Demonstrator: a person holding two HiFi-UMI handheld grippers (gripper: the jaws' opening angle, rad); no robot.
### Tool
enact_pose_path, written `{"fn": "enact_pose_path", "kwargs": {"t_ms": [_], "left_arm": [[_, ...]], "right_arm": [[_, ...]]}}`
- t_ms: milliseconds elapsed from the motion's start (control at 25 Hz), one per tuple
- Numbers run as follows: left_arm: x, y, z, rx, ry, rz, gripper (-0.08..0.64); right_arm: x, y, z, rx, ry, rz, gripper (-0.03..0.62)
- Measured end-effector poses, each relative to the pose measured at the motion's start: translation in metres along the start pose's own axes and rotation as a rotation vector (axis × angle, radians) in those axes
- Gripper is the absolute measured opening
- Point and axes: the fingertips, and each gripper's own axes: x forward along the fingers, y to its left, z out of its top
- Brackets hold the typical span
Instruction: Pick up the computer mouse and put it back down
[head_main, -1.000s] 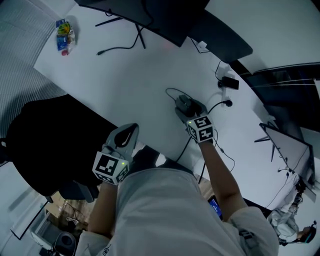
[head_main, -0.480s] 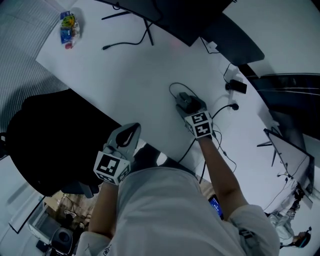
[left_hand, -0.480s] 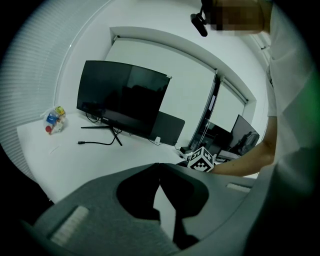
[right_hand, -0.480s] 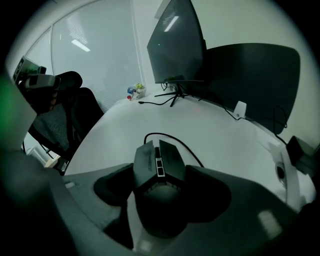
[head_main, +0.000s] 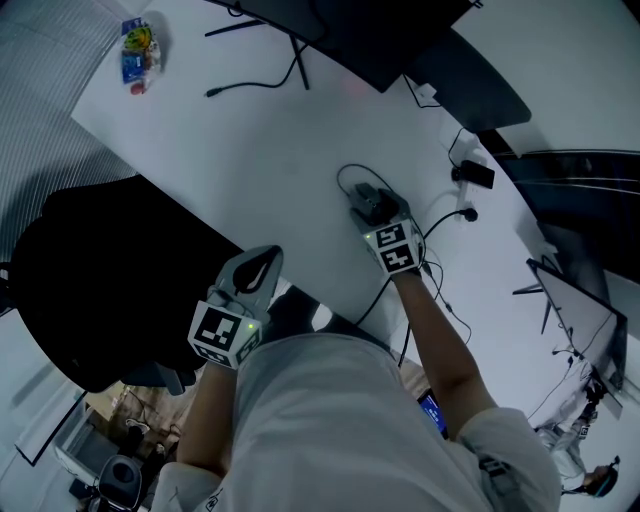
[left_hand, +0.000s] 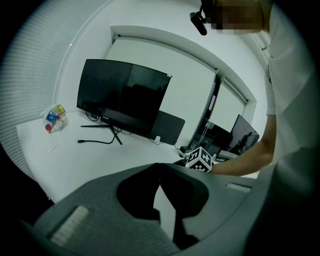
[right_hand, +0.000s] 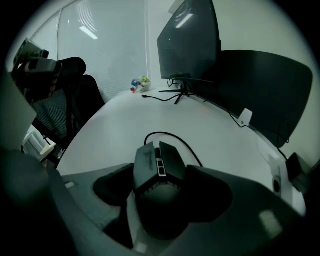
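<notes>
The dark wired computer mouse is near the front edge of the white table, its cable looping off behind it. My right gripper reaches down over it, jaws wide, one against each side of the mouse. The mouse sits low at the table top; I cannot tell whether it rests on it. My left gripper hovers off the table's front edge, above the person's lap. Its fingertips meet with nothing between them in the left gripper view.
A large black monitor on a thin stand is at the back, with a loose black cable beside it. A colourful snack bag lies at the far left corner. A black office chair stands left. A small black adapter lies right.
My right gripper has sunk a little and rolled, and the mouse has shifted slightly along with it. The left gripper has stayed put.
</notes>
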Motion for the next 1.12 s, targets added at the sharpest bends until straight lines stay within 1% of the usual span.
{"fn": "enact_pose_path", "kwargs": {"t_ms": [240, 440, 640, 800, 920, 1040, 1120], "left_arm": [[-0.002, 0.0, 0.0, 0.002, 0.001, 0.0, 0.005], [-0.003, 0.001, 0.0, 0.006, -0.001, -0.003, 0.005], [-0.004, -0.002, 0.002, 0.011, -0.007, -0.01, 0.005], [-0.002, -0.008, 0.005, 0.025, -0.012, -0.032, 0.005], [0.001, -0.017, 0.008, 0.041, -0.015, -0.055, 0.005], [0.006, -0.028, 0.011, 0.057, -0.014, -0.074, 0.005], [0.01, -0.037, 0.014, 0.069, -0.013, -0.091, 0.005]], "right_arm": [[0.0, -0.001, 0.001, 0.003, 0.002, 0.004, 0.324], [-0.001, -0.003, 0.002, 0.0, -0.001, -0.01, 0.345], [-0.012, -0.001, 0.008, 0.014, -0.028, -0.001, 0.345], [-0.03, -0.001, 0.018, 0.05, -0.072, 0.0, 0.344], [-0.05, -0.004, 0.024, 0.064, -0.111, -0.016, 0.333], [-0.07, -0.006, 0.027, 0.08, -0.146, -0.031, 0.307], [-0.086, -0.009, 0.027, 0.09, -0.165, -0.047, 0.259]]}}
